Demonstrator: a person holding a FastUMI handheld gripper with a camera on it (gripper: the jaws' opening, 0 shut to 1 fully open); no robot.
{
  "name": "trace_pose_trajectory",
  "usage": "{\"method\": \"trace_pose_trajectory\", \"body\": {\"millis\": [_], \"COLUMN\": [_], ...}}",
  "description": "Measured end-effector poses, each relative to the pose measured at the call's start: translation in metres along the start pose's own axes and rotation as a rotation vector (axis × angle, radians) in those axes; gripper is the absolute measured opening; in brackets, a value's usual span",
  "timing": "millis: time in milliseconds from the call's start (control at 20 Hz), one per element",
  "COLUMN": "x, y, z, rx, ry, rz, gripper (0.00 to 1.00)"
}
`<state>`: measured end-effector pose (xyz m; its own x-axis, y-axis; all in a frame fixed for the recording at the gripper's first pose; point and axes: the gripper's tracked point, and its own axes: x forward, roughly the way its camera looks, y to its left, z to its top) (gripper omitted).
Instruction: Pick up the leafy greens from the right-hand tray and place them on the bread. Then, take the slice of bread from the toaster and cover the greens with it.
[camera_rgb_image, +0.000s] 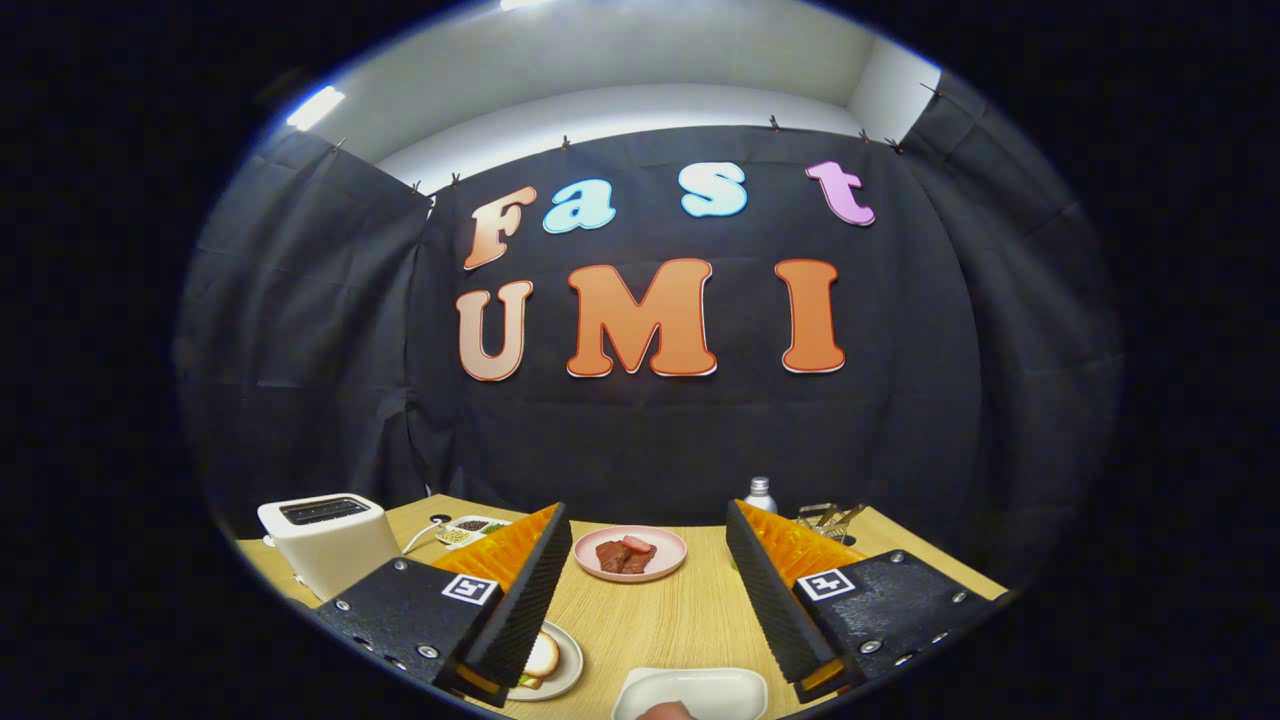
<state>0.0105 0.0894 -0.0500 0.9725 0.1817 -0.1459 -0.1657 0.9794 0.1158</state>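
Observation:
My gripper (647, 512) is open, held above the wooden table, with nothing between its fingers. A white toaster (325, 540) stands to the left of the left finger, and its top slot looks dark. Below the left finger lies a white plate (570, 668) with a slice of bread (543, 655) on it. A bit of green shows under the bread's near edge, and the finger hides the rest. A white tray (700, 688) lies low between the fingers, slightly to the right. Something small and brownish sits at its near edge; I cannot tell what it is.
A pink plate (660, 565) with pieces of meat sits just beyond the fingertips. A small divided dish of seasonings (470, 528) lies behind the toaster. A metal bottle (760, 493) and a wire rack (830, 517) stand by the black cloth wall at the back right.

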Motion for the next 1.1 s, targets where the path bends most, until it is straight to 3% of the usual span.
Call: {"method": "trace_pose_trajectory", "body": {"millis": [400,650,1100], "x": [-0.014,-0.016,-0.015], "y": [0.007,0.027,0.019], "z": [0.009,0.002,0.005], "rx": [-0.025,-0.053,-0.027], "ry": [-0.044,-0.033,-0.019], "rz": [-0.006,0.046,0.012], "gripper": [0.97,0.97,0.97]}}
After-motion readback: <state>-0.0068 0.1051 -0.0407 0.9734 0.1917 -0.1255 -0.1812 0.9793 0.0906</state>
